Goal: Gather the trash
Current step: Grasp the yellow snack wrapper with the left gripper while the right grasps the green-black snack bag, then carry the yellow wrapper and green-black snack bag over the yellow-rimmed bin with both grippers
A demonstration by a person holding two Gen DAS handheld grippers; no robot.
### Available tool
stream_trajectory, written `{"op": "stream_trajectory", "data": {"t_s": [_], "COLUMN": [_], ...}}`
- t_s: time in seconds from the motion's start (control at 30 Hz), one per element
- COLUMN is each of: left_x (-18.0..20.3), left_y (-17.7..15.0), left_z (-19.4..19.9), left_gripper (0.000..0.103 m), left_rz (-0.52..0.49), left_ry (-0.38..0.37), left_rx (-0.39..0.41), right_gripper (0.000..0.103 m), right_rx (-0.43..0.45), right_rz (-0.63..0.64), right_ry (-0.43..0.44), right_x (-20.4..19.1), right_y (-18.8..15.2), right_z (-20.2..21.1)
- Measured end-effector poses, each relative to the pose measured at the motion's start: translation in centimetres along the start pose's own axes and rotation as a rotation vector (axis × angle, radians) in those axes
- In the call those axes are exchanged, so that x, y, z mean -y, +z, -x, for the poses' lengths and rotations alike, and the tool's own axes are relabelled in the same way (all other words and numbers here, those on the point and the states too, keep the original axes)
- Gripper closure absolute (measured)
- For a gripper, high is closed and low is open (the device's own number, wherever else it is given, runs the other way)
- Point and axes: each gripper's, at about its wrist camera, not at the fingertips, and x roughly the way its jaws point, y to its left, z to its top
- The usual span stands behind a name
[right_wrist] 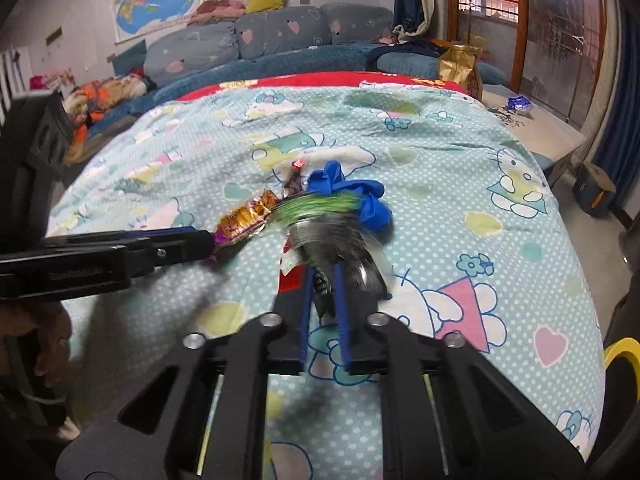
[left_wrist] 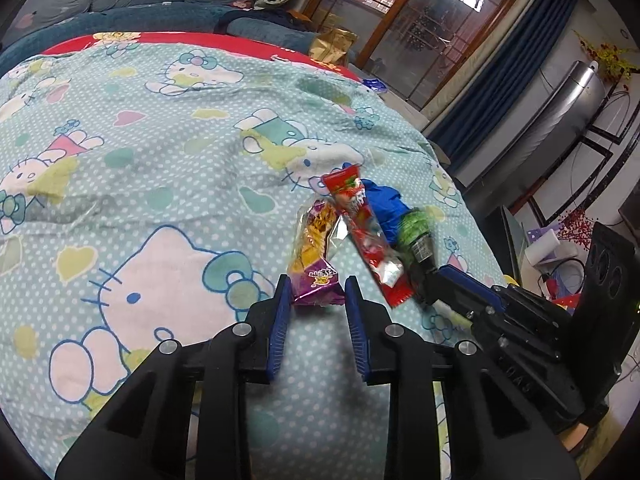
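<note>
Purple snack packet [left_wrist: 316,280] pinched by left gripper [left_wrist: 316,294]; right gripper [right_wrist: 322,292] clamps green-black wrapper [right_wrist: 320,216] near bed [left_wrist: 160,160] right edge.

A bed sheet [left_wrist: 168,152] in pale teal with white dots and cartoon cats covers the bed, a red blanket edge [left_wrist: 208,42] showing along its far side. Beyond it runs a dark blue sofa [right_wrist: 280,60] with grey heart-patterned cushions [right_wrist: 276,32]. A gold foil bag [right_wrist: 460,62] stands upright at the bed's far corner, beside wood-framed glass doors [left_wrist: 432,28] and a navy curtain [left_wrist: 508,68]. Two maps [right_wrist: 160,0] hang on the wall behind the sofa (one of the world). A low table [right_wrist: 548,136] sits beside the bed, and a silver standing appliance [left_wrist: 560,120] leans into view near the curtain.
</note>
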Motion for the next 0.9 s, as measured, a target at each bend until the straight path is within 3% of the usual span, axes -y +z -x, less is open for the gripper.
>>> {"op": "stream_trajectory", "data": {"t_s": [0.4,0.9], "left_x": [2.6,9.6], "left_y": [1.0,0.7], "left_z": [3.3,3.1], "left_gripper": [0.078,0.078], "left_rz": [-0.063,-0.188], "left_ry": [-0.013,-0.088], "left_rx": [0.095,0.1], "right_gripper": [0.101,0.101], "right_rx": [0.069,0.139], "right_rz": [-0.053,-0.169], "right_ry": [0.011,-0.075], "right_x": [1.1,6.0], "right_y": [-0.5,-2.7], "right_z": [3.7,9.0]}}
